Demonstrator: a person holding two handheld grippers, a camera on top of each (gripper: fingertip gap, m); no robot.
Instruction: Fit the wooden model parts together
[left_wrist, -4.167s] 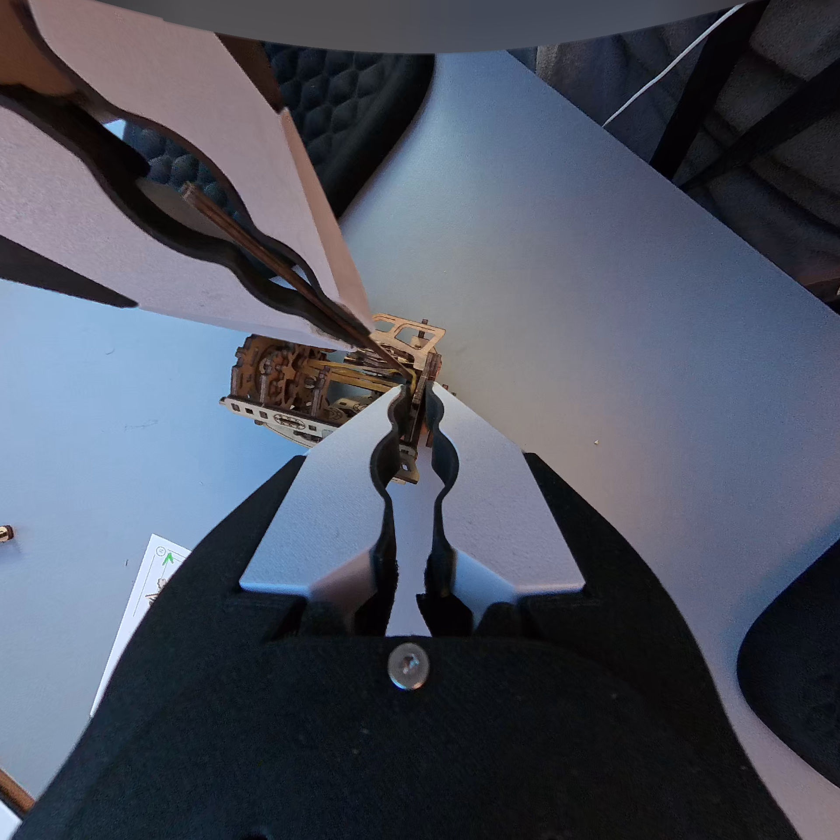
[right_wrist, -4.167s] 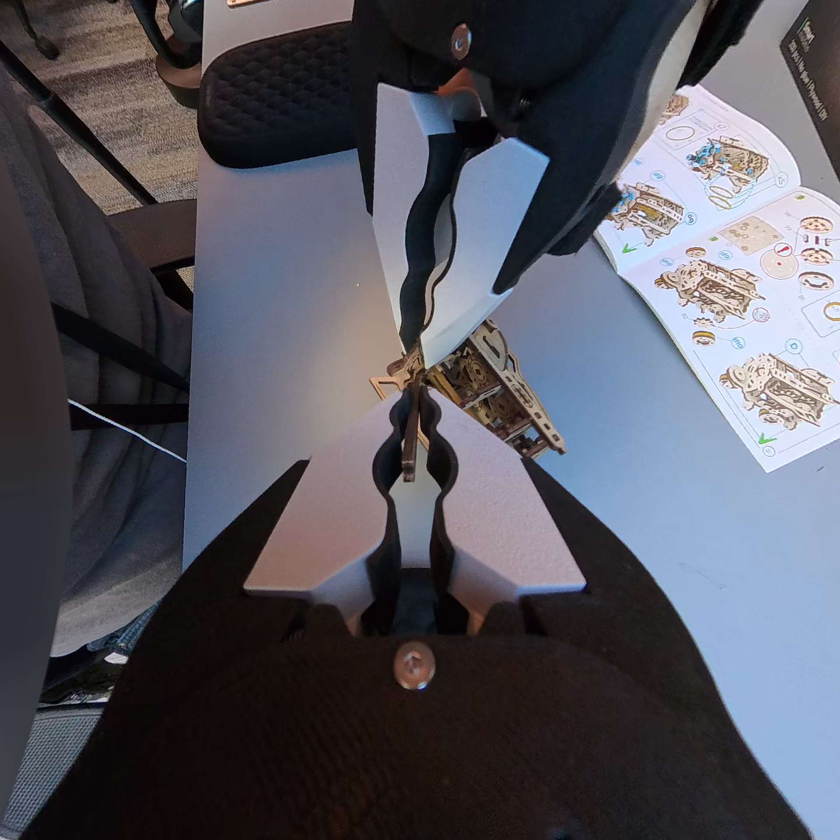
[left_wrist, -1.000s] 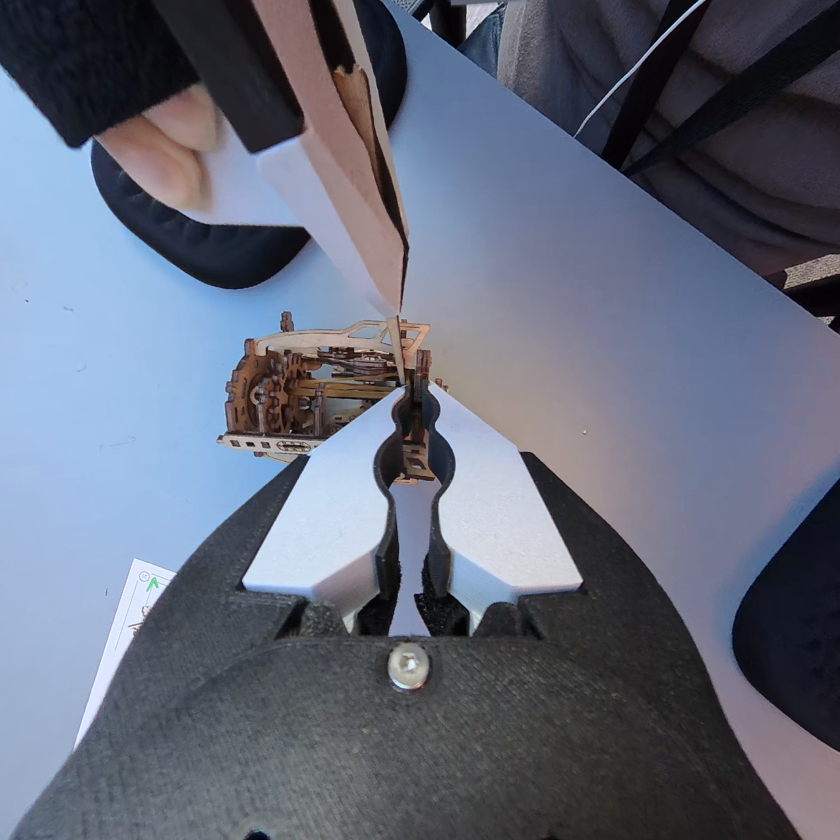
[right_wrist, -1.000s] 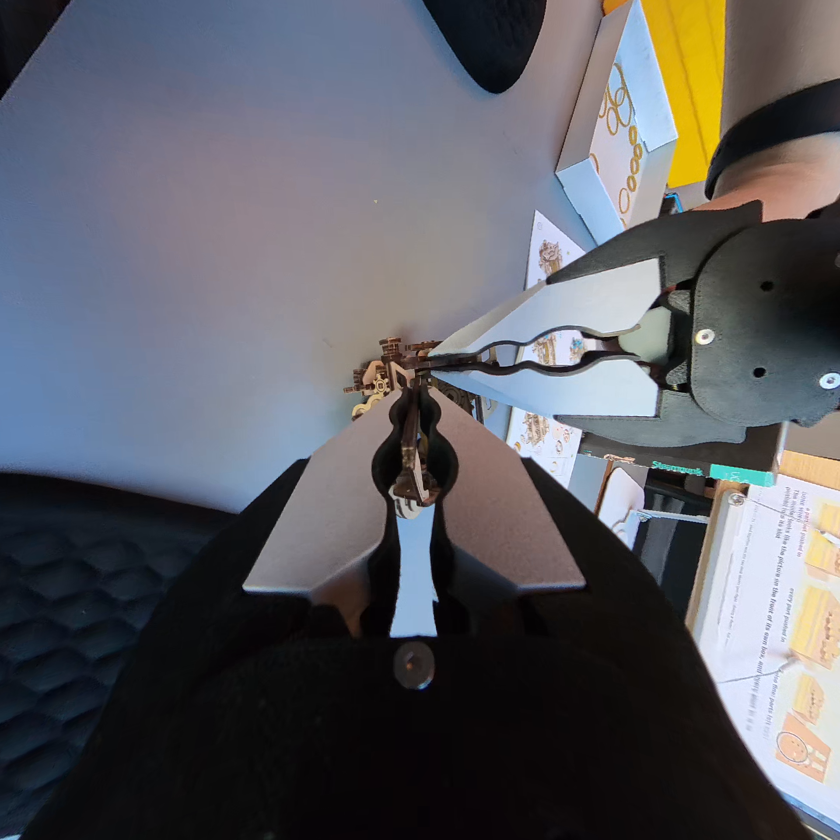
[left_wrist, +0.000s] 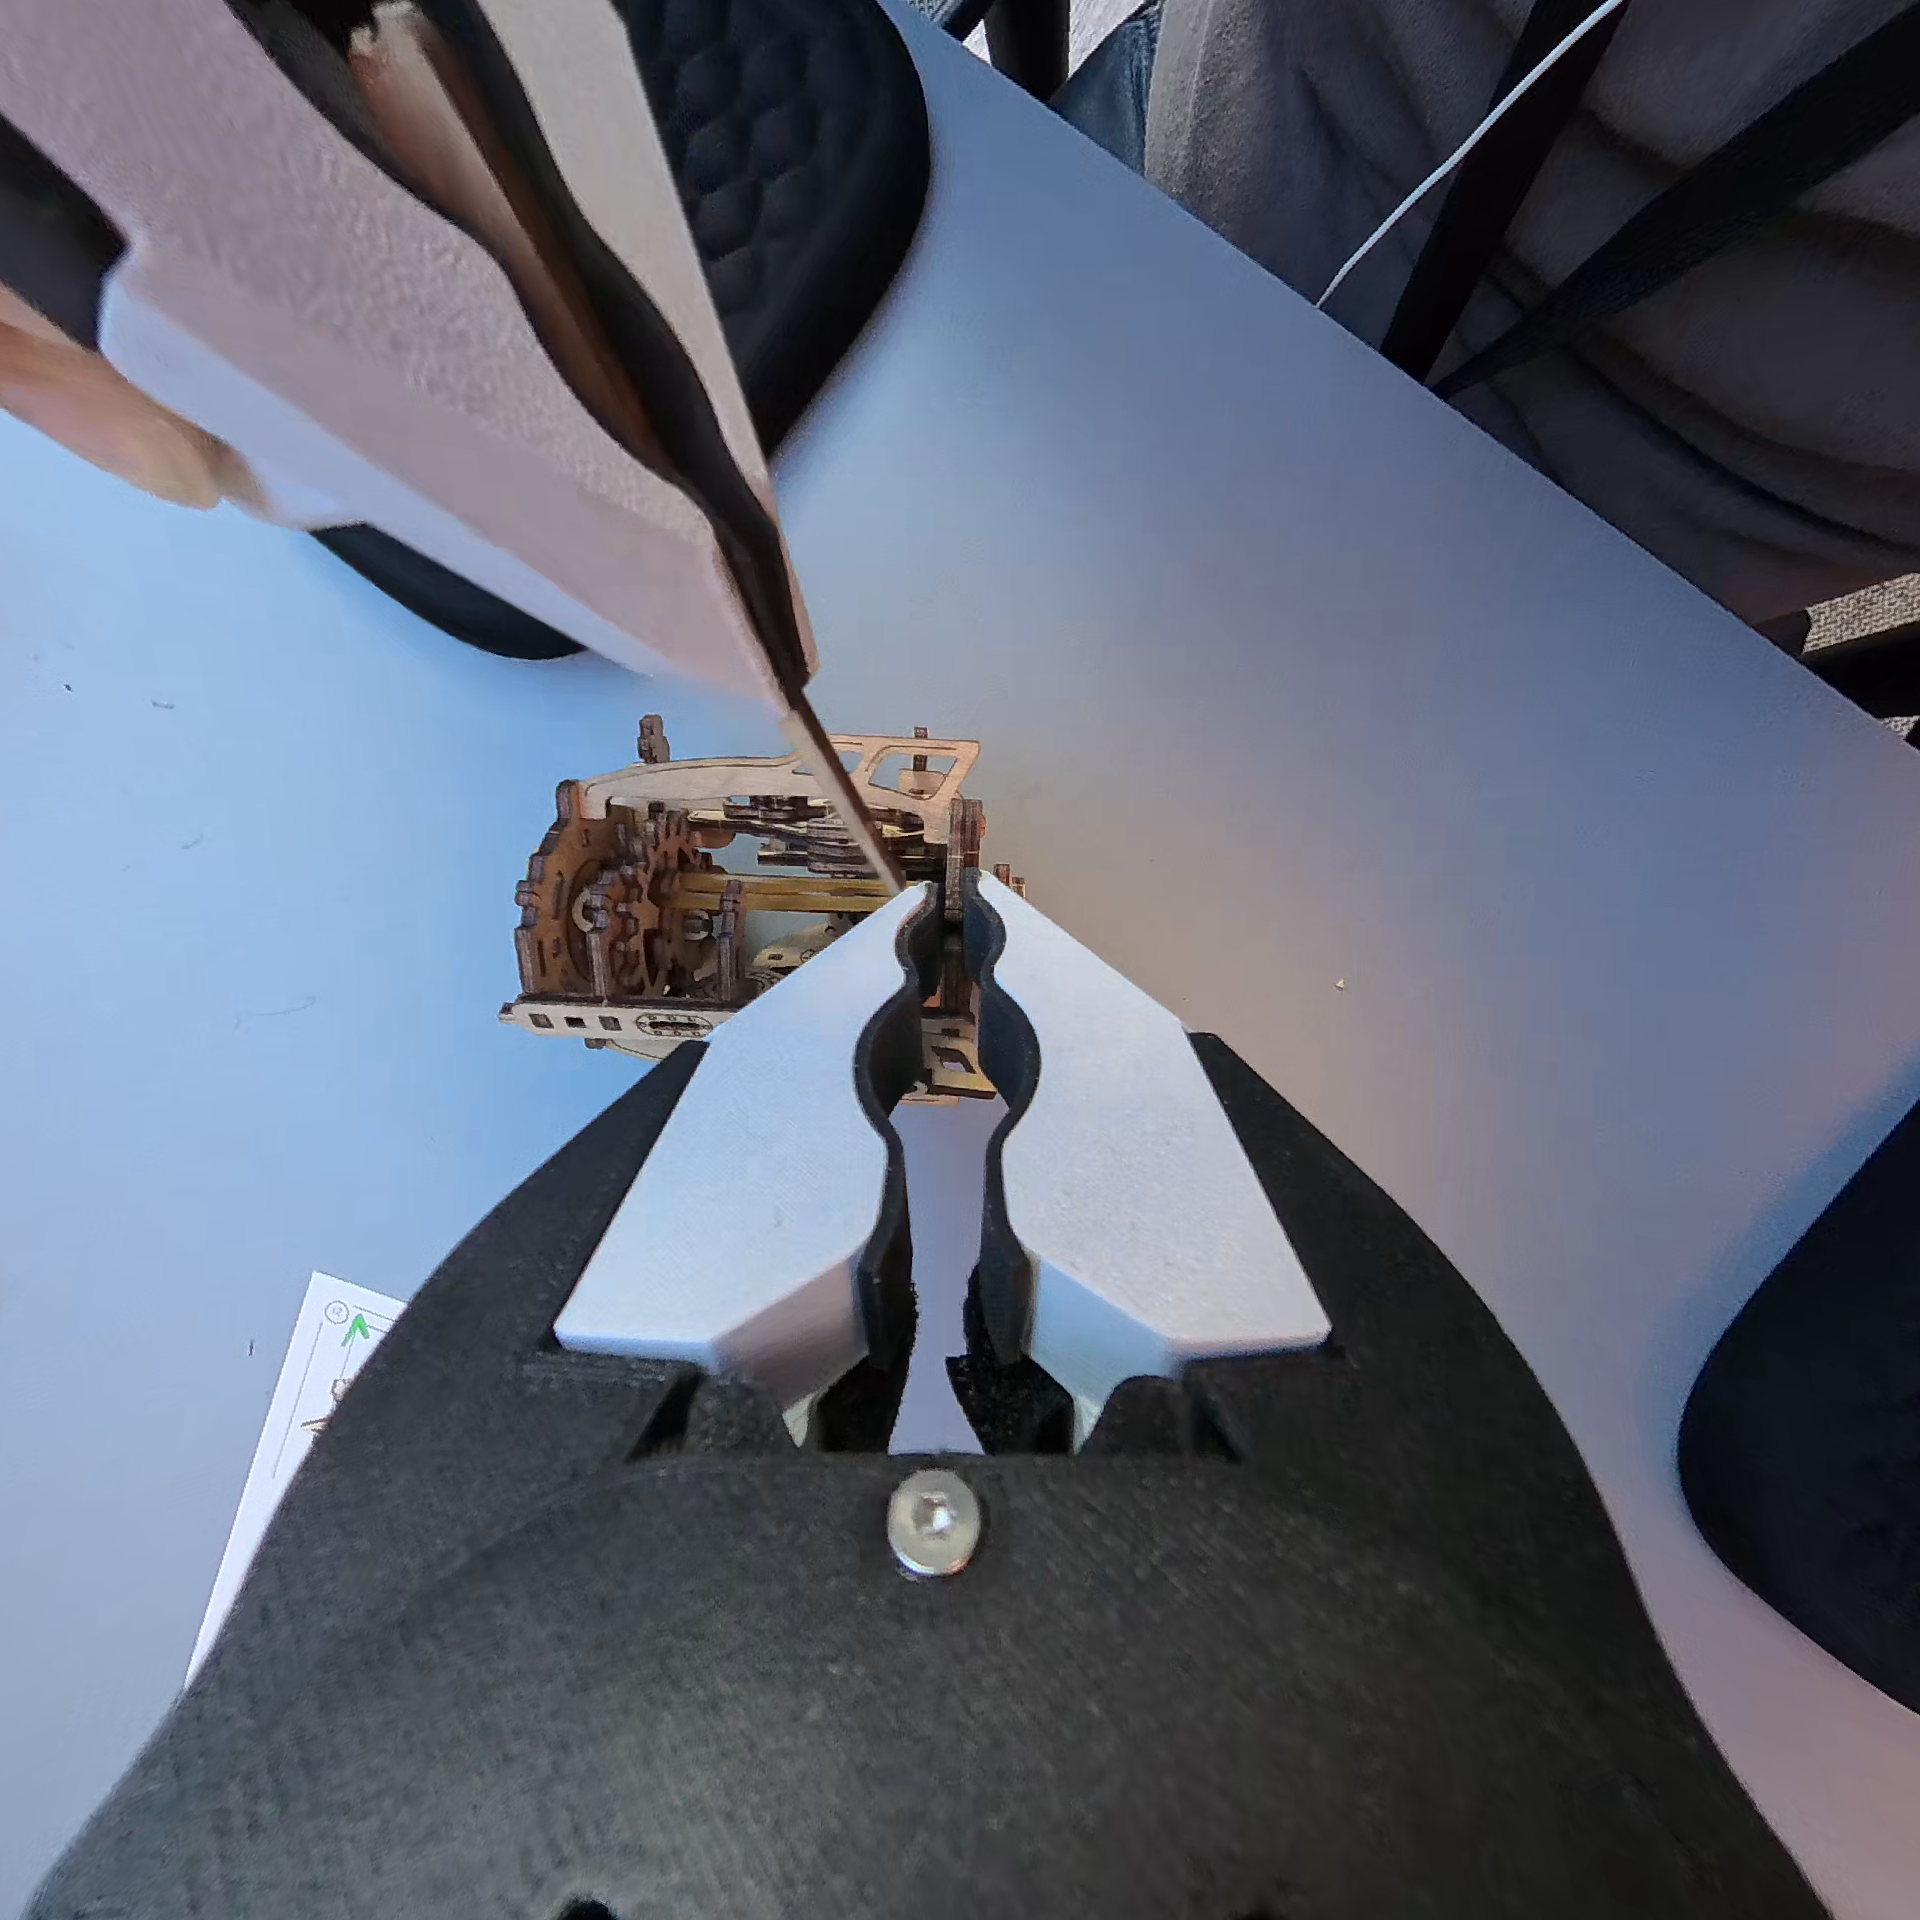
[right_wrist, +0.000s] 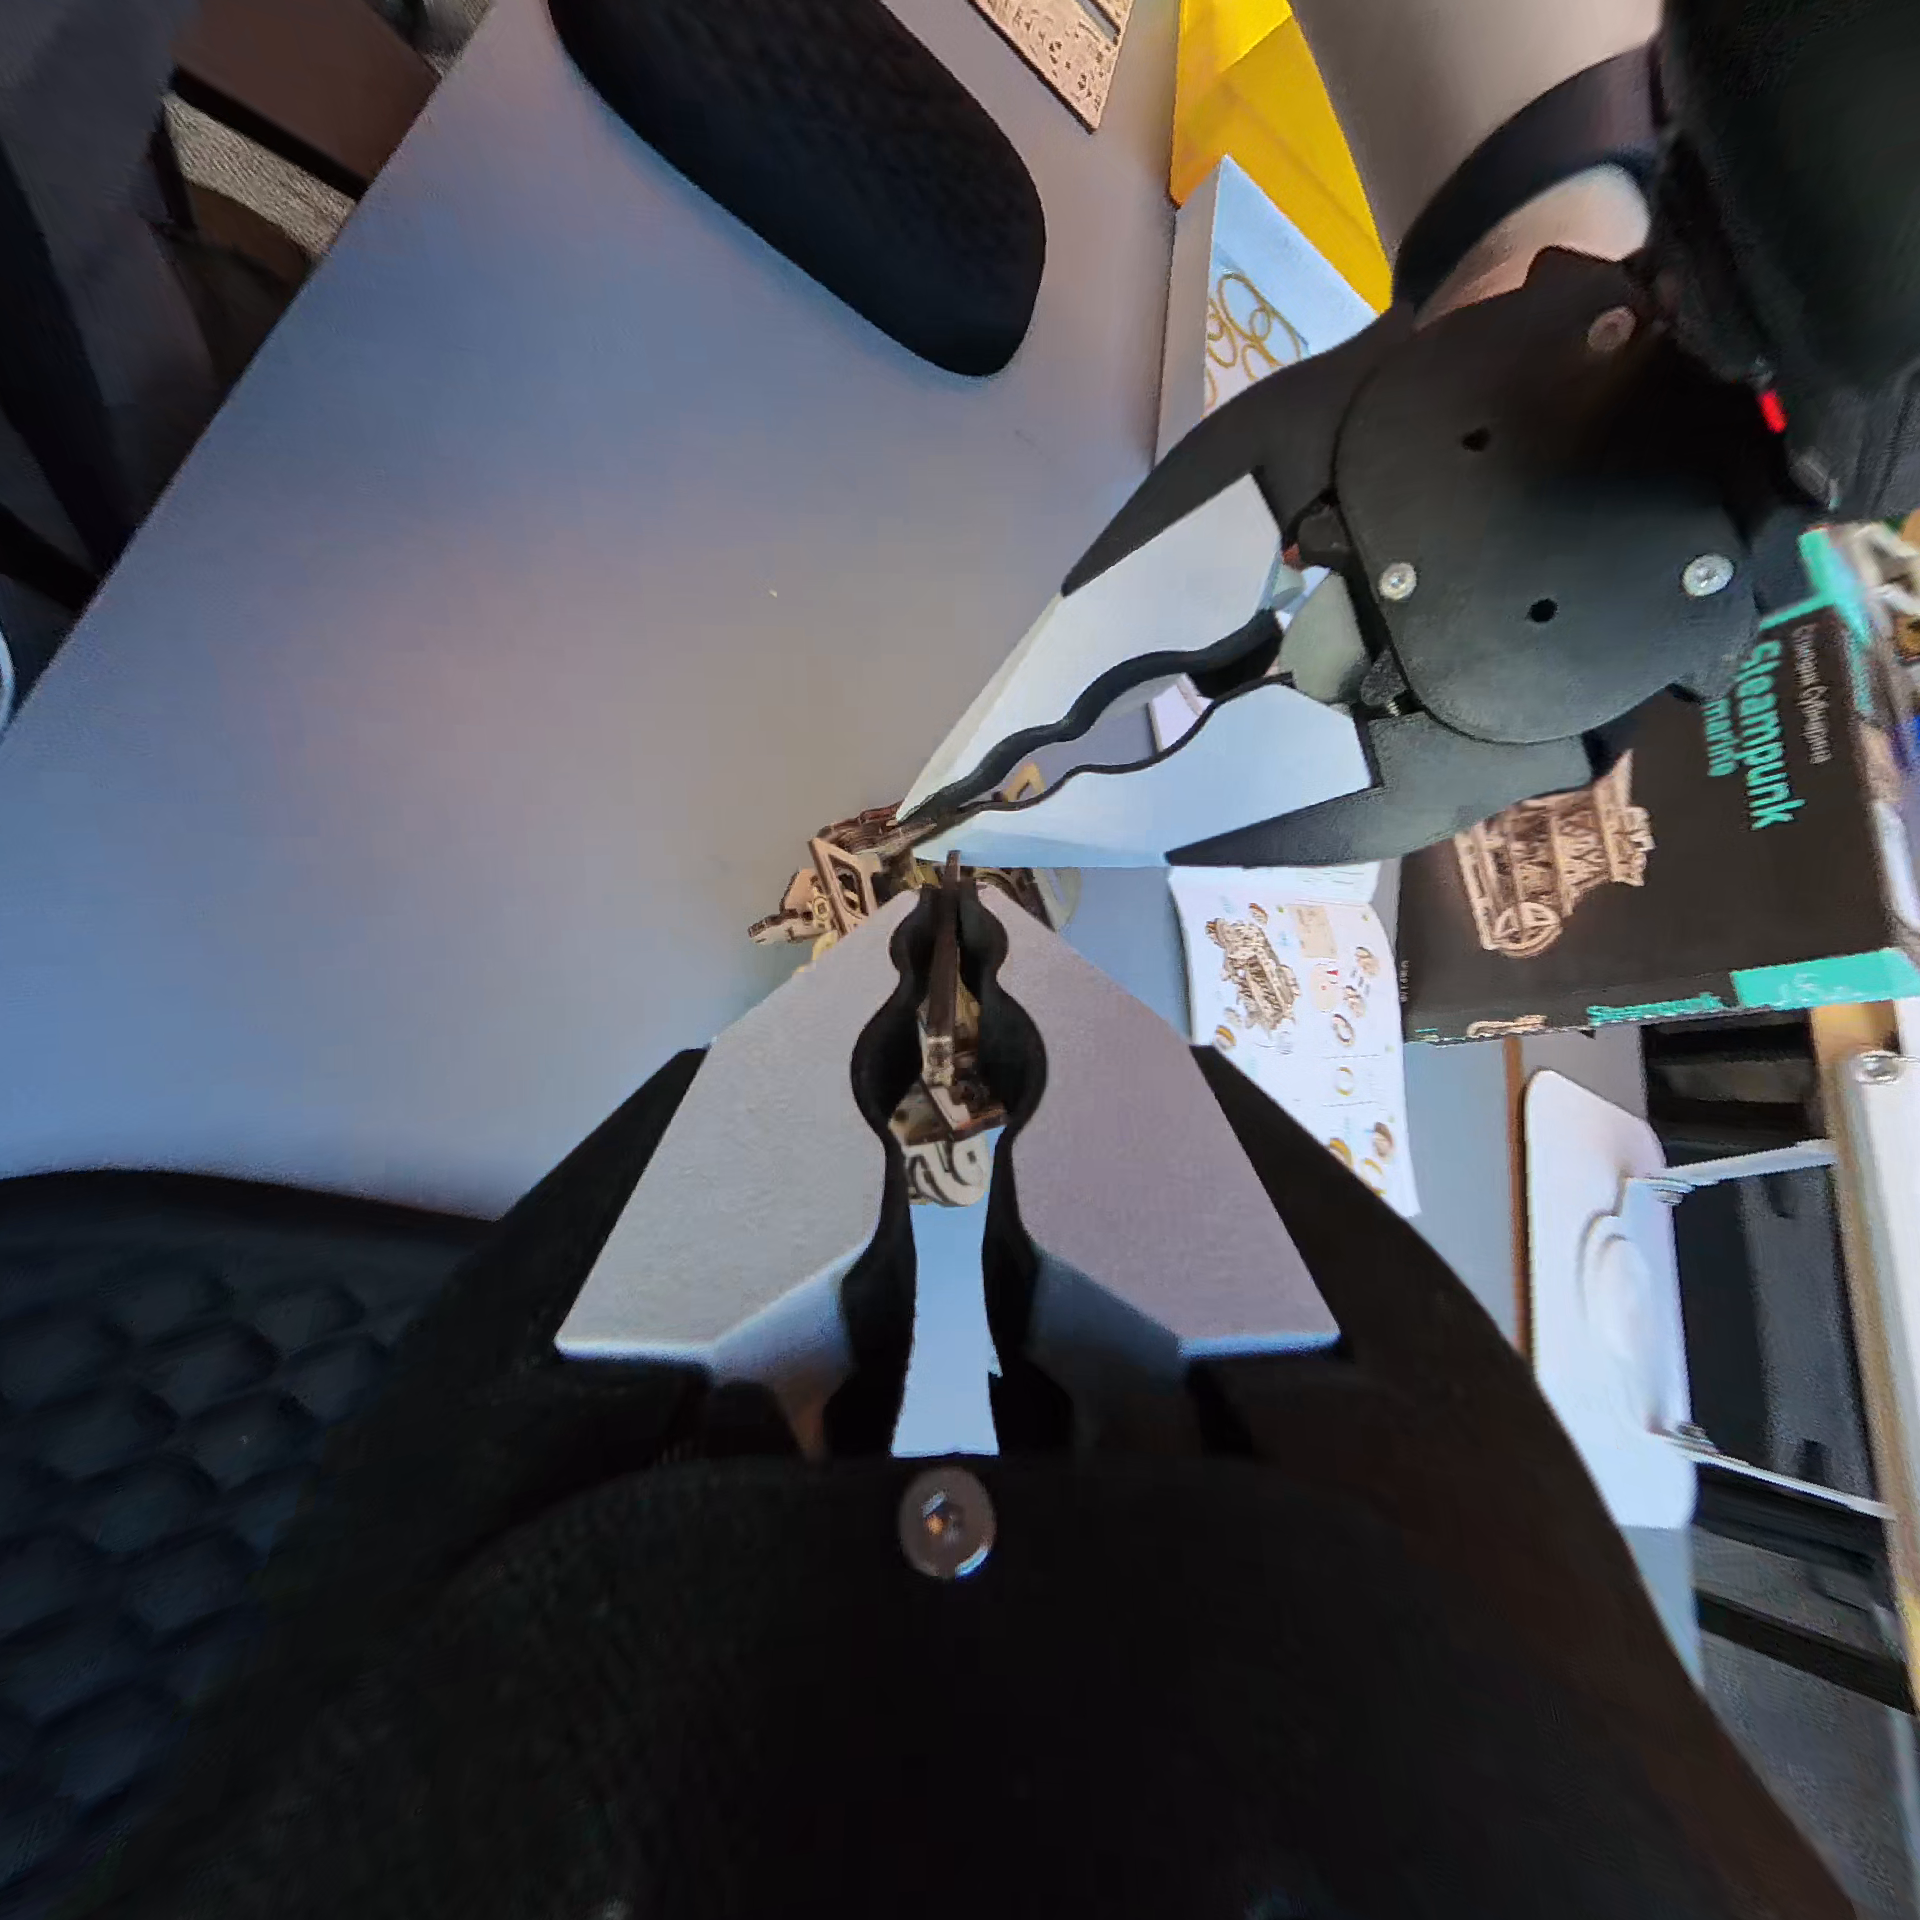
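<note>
Left gripper (left_wrist: 948, 904) clamps the end panel of the mostly built wooden model (left_wrist: 665, 914) above the table (left_wrist: 1351, 727); right gripper (right_wrist: 943, 914) pinches a thin wooden strip (left_wrist: 842, 800), tip at the frame, apparently not yet seated.

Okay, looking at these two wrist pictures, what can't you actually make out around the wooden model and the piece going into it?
- Left wrist view: the thin wooden piece ends behind the left gripper fingers, so its seating is hidden.
- Right wrist view: the right gripper covers most of the wooden model.
- Right wrist view: the instruction booklet is too small to make out.

An instruction booklet (right_wrist: 1299, 997), a dark box (right_wrist: 1662, 831) and a black cushion (right_wrist: 810, 166) lie on the grey table (right_wrist: 468, 623).
</note>
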